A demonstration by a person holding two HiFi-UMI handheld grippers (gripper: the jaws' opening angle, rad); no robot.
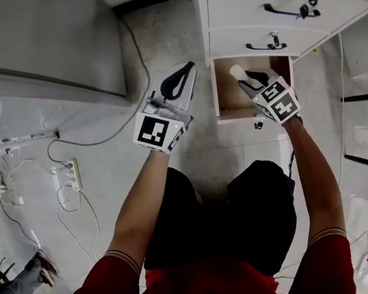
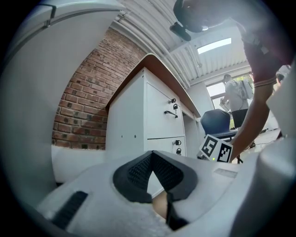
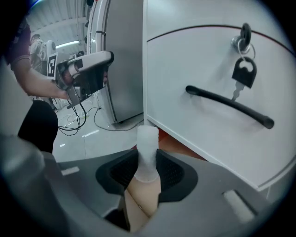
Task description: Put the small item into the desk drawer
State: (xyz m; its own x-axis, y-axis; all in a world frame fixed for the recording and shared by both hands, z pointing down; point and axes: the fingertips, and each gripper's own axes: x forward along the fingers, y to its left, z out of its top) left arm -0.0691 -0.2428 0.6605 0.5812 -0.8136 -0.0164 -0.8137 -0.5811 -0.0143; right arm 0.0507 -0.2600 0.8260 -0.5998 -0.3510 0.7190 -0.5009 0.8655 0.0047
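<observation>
Small item: a small bottle [image 3: 147,162] with a beige body and a frosted white cap, standing cap-forward out of the jaws.
Right gripper [image 3: 148,157]: jaws part-way open and clamped on the small item, pads pressing its neck from both sides; it tilts downward.
Item's place: over the mouth of the open desk drawer [image 1: 244,120], in the head view near its back end; whether it is below the rim cannot be told.
Desk drawer: the lowest one, pulled out, its brown floor showing under the item.
Closed drawer [image 3: 208,60]: just above and beside the item, with a black handle [image 3: 229,106] and a key [image 3: 243,69] in its lock.
Left gripper [image 2: 151,159]: jaws brought together, tips meeting, nothing between them; it is held level, apart from the drawer, over the floor [image 1: 112,166].
</observation>
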